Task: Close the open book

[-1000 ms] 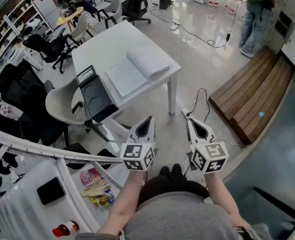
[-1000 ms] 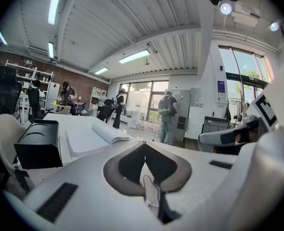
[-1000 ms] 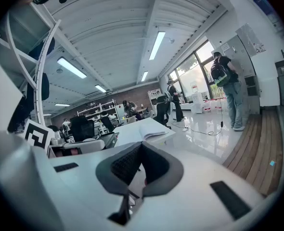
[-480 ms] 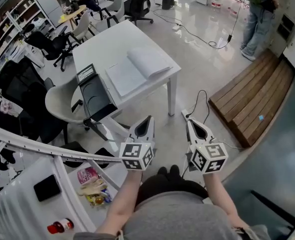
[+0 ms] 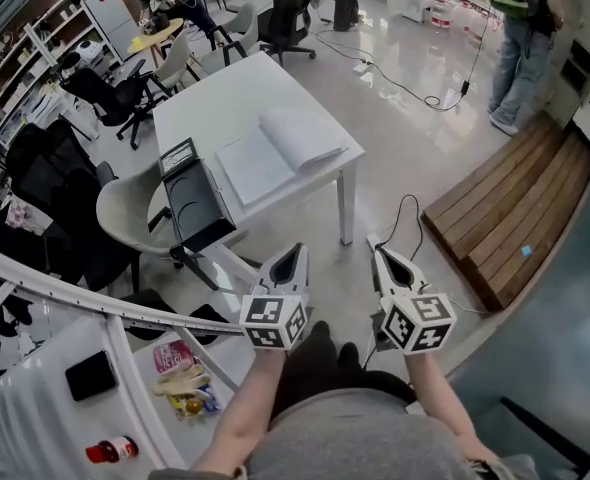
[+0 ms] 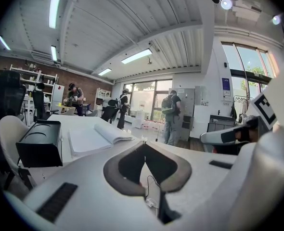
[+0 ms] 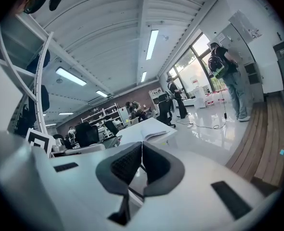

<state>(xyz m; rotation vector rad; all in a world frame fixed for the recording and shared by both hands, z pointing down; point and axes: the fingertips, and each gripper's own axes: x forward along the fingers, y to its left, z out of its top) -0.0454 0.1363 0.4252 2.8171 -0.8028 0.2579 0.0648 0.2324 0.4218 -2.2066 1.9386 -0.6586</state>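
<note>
While the large white open book lies spread on the white rectangular desk, none of the task is done yet. Its left page is flat and its right-hand leaves arch up in a thick curve, so the book is plainly still open.

I am standing on the glossy floor well apart from the desk's near corner, and neither claw is anywhere near the book.

My left claw has its jaws brought together tip to tip and holds nothing. Past the tips I see only the desk with the book on it. My right claw is the same — jaws together, empty — and it points roughly level towards the desk.

A black boxy device sits just beside the book at the desk's near-left edge. I cannot tell whether it rests on the desk or on the pale grey chair below it.

By my reckoning everything is left to do — get up to the desk, get a claw under one half of the book, fold that half over the other and settle it shut. The device crowds the left side, so I would judge the arched right leaves the easier half to turn.
</note>
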